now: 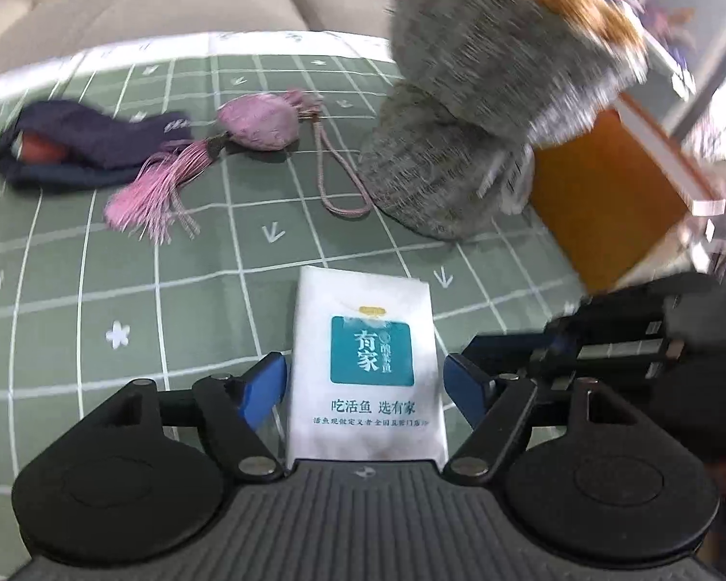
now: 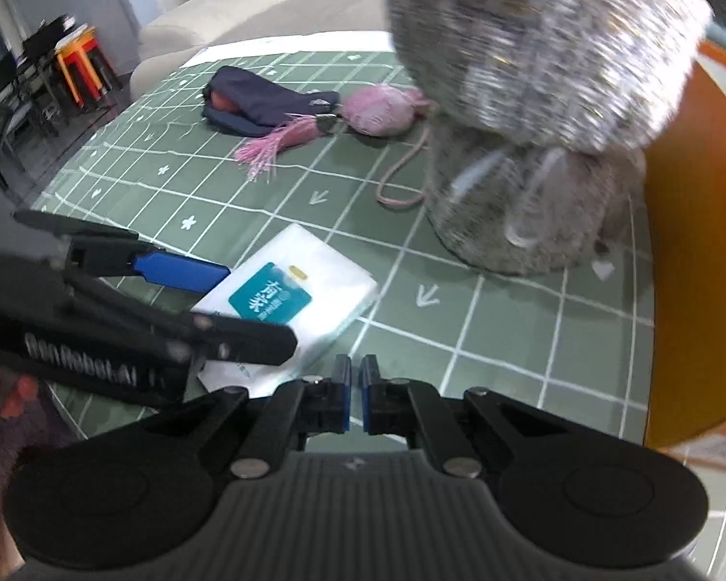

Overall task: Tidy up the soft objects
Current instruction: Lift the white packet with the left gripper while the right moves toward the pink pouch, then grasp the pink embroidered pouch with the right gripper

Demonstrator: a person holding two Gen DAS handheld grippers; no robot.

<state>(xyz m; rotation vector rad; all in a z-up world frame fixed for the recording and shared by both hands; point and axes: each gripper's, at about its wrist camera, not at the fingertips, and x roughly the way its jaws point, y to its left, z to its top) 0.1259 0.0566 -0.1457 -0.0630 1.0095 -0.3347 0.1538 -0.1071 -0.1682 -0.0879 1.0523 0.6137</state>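
White tissue pack (image 1: 368, 368) marked "有家" between open left jaws; right jaws nearly closed, empty; grey knitted hat (image 1: 440, 164) beyond.

The white tissue pack (image 1: 365, 368) bears a teal label reading 有家, with smaller characters beside it too blurred to read; beneath stands 吃活鱼 选有家; a finer line below is illegible; the left hand-held gripper (image 2: 208, 290) shows partly blurred white lettering.

2 low, close wrist views forward over the green tablecloth (image 1: 169, 300), sharing the tissue pack (image 1: 368, 368).
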